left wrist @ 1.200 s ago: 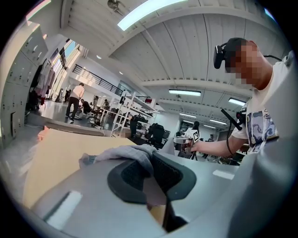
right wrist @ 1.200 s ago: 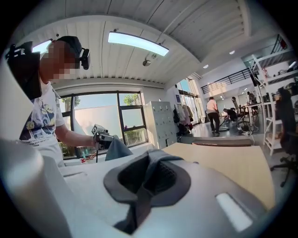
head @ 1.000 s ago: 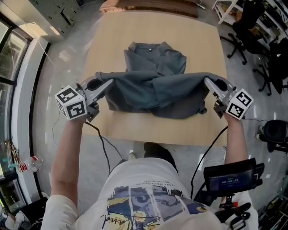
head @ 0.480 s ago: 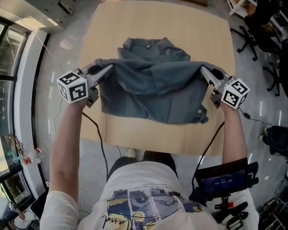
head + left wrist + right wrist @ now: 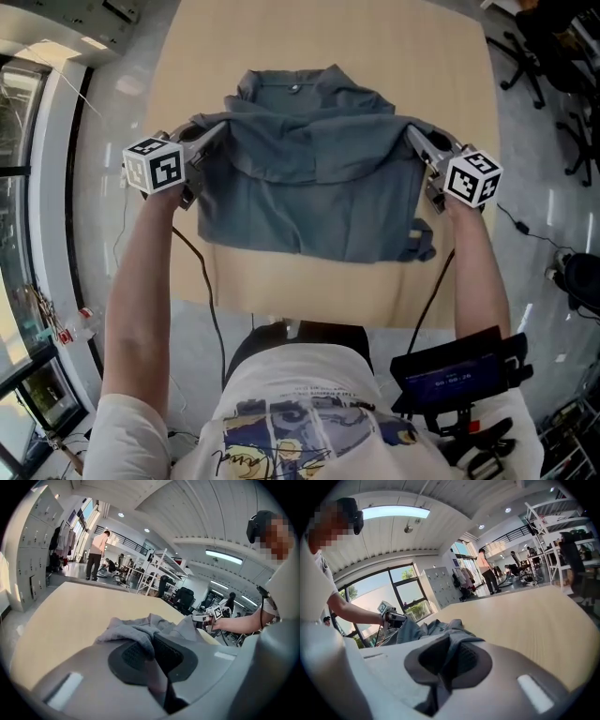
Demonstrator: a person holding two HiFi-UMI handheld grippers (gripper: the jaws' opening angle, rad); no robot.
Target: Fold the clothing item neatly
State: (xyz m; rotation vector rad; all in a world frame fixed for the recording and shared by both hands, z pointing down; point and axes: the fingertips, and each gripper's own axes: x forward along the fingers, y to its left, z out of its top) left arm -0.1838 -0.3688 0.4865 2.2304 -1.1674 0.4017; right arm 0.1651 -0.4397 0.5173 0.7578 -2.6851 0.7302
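Left claw (image 5: 152,644) of mine is clamped tight on a pinch of the soft grey clothing item (image 5: 309,187). My right claw (image 5: 444,660) is clamped tight on another pinch of it.

Seen from above, my left claw is at the left of the frame and my right claw is at the right. A fold of the grey clothing item sags between them, on top of the flat part under it. The grey clothing item lies on the pale wooden worktop (image 5: 309,47), in the middle of the frame, and its lower edge is near the worktop's near edge. A small grey loop (image 5: 424,234) sticks out at its lower right corner.

Each claw has a white cube with black squares (image 5: 155,166) on it, close to my hand.
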